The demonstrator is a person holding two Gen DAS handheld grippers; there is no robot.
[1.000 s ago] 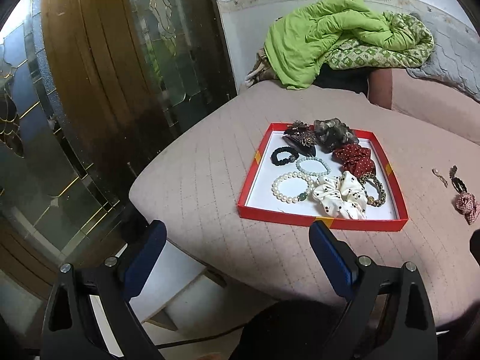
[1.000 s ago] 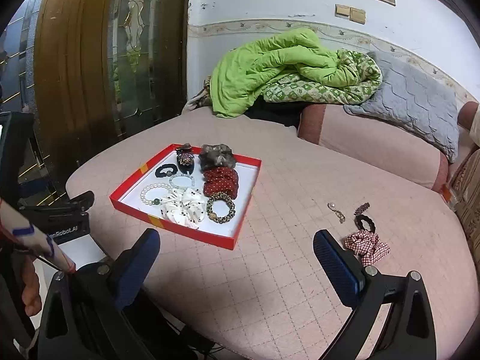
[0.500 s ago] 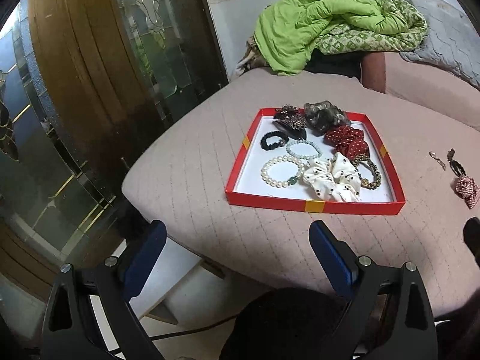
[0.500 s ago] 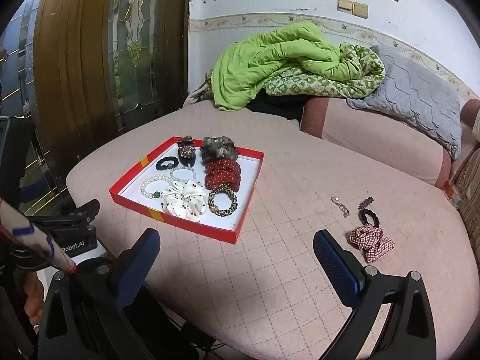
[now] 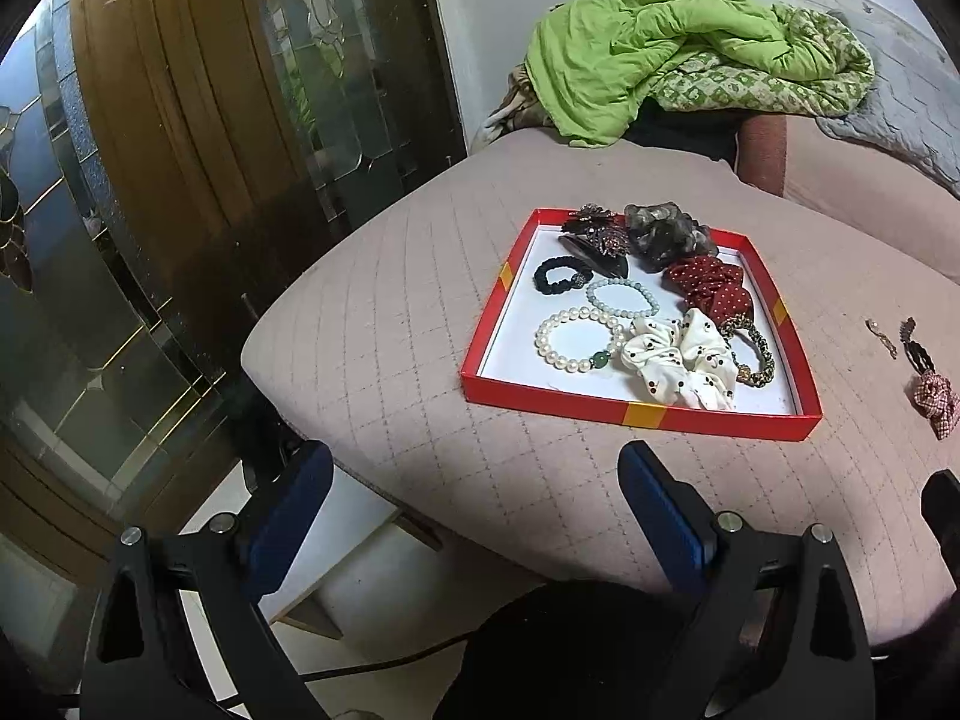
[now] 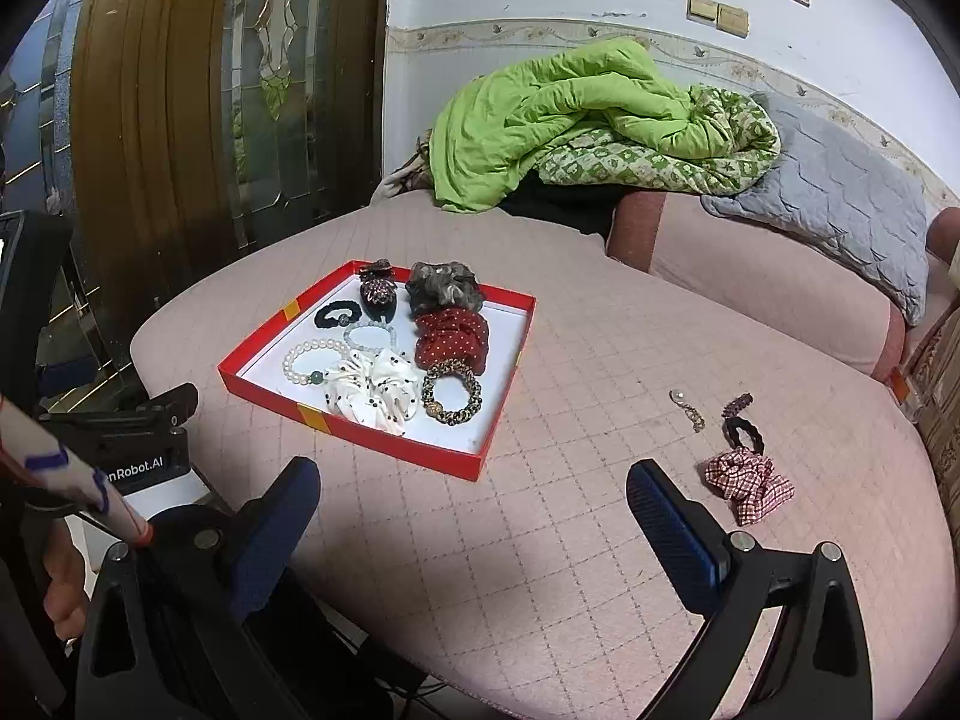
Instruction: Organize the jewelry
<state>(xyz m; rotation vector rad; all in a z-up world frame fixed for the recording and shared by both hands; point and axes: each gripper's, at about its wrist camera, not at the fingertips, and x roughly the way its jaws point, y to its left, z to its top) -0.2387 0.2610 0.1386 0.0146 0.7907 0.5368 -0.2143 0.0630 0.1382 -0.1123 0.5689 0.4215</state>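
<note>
A red tray (image 5: 636, 412) (image 6: 384, 435) lies on the pink quilted bed and holds several bracelets, scrunchies and hair clips, among them a pearl bracelet (image 5: 575, 339) (image 6: 306, 354) and a white dotted scrunchie (image 5: 681, 357) (image 6: 375, 387). To its right on the quilt lie a red checked scrunchie (image 6: 747, 480) (image 5: 933, 396), a black hair tie (image 6: 743, 432) and a small earring (image 6: 687, 408). My left gripper (image 5: 474, 510) is open at the bed's near edge, short of the tray. My right gripper (image 6: 474, 516) is open and empty over the quilt, the checked scrunchie just beyond its right finger.
A green quilt (image 6: 558, 114) and a grey pillow (image 6: 840, 210) are piled at the bed's far side by the wall. A wooden door with patterned glass (image 5: 180, 150) stands on the left. A person's hand (image 6: 60, 588) holds the left gripper's body at the right view's left edge.
Both grippers have drifted back a little and the views have shifted; the tray sits slightly lower in the right wrist view. Both stay open and empty.
</note>
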